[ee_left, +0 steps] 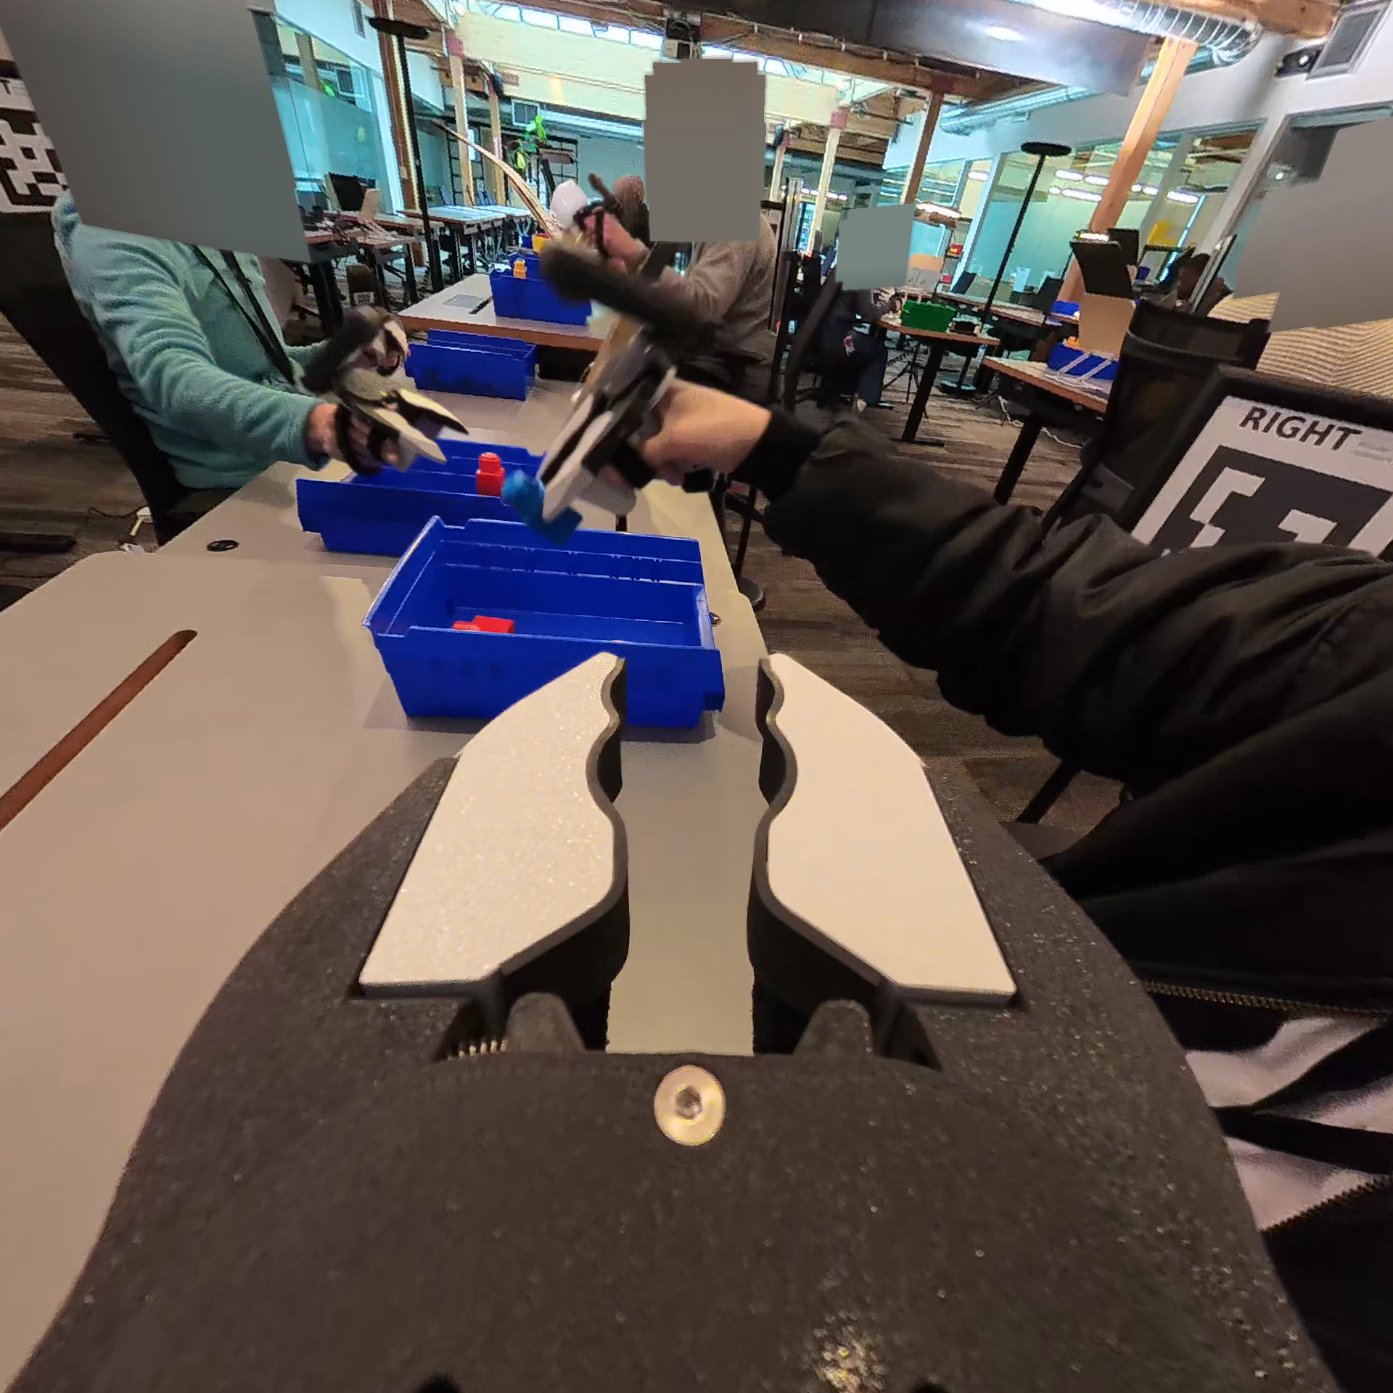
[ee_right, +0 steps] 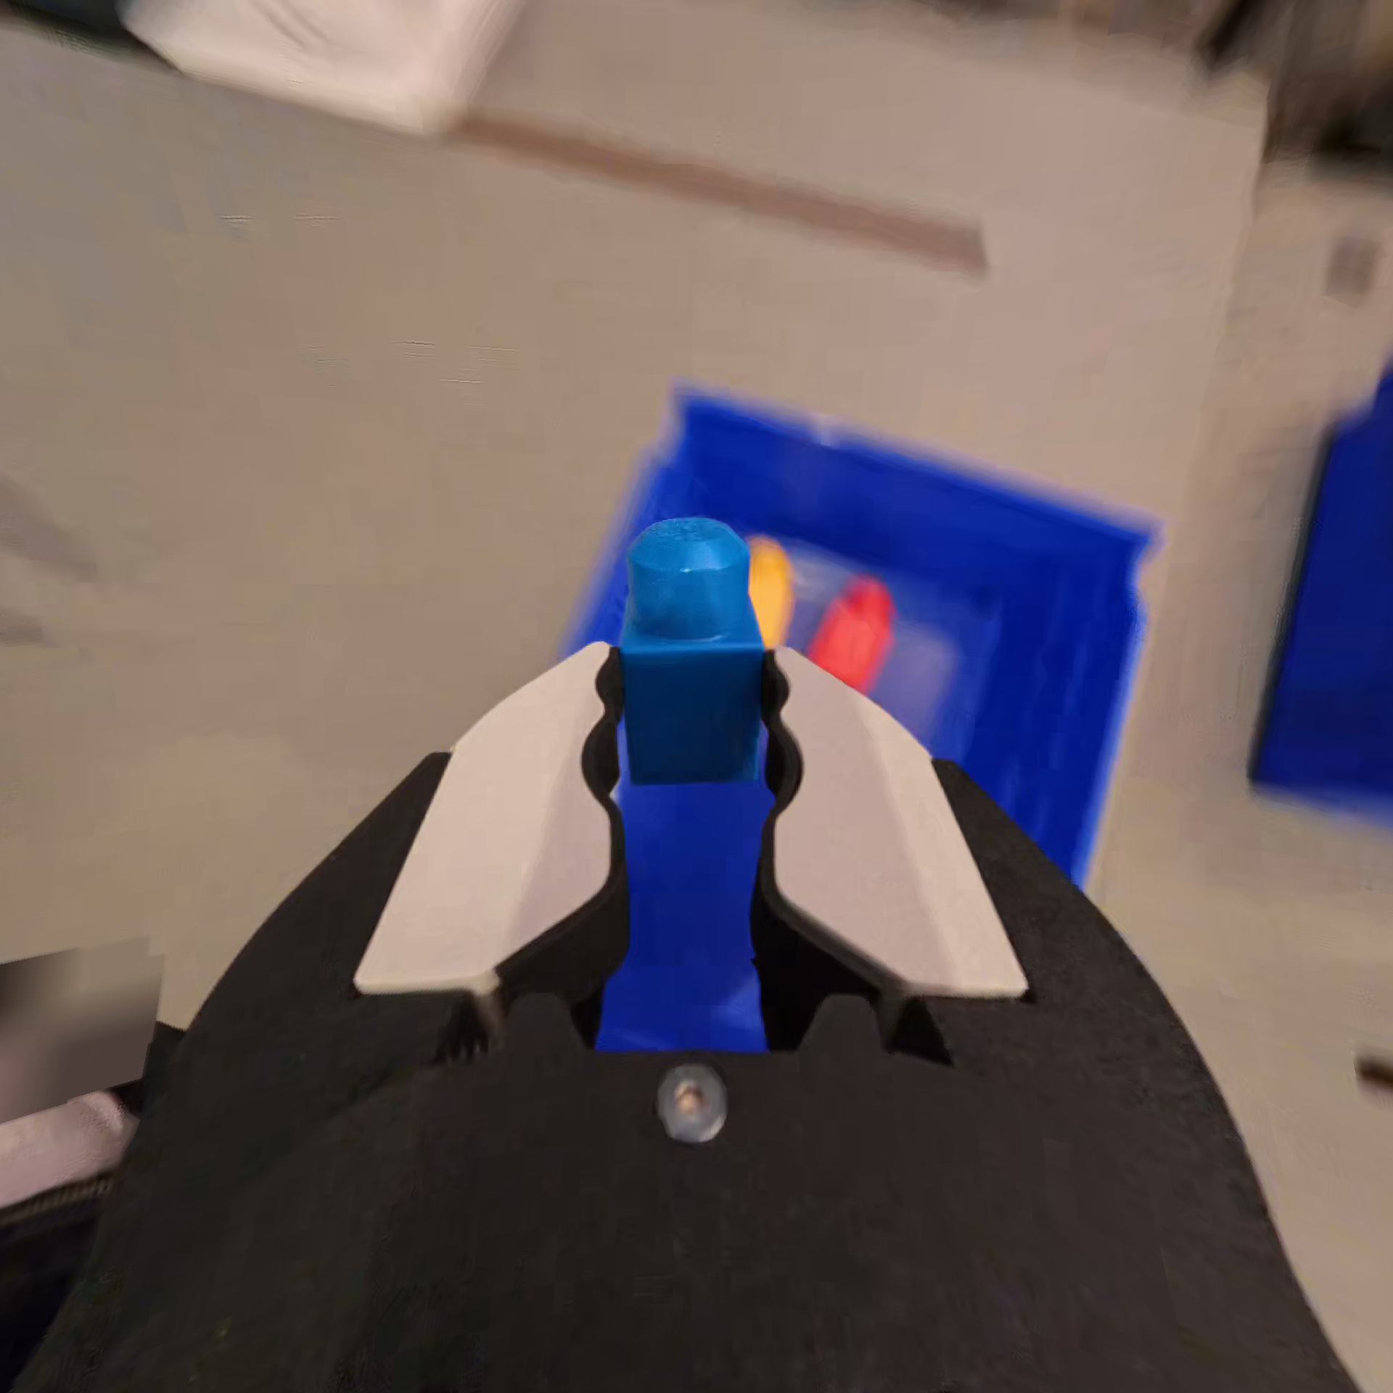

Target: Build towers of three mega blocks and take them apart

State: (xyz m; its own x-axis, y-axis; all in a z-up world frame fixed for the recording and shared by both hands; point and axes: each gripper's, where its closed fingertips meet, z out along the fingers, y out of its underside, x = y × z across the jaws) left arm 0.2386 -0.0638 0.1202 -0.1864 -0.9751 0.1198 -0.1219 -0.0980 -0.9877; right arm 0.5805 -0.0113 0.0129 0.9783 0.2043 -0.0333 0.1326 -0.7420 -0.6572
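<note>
Our left tongs (ee_left: 690, 671) are apart, holding nothing, low over the bench (ee_left: 188, 754). Our right tongs (ee_right: 690, 663) squeeze a blue block (ee_right: 686, 678) above the blue bin (ee_right: 942, 512), where red (ee_right: 855, 629) and orange (ee_right: 769, 580) blocks lie.

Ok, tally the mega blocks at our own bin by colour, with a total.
Blue plastic single-stud block, held in the right gripper: 1
Red plastic block lying in the blue plastic bin: 1
Orange plastic block in the bin: 1
Total: 3
</note>
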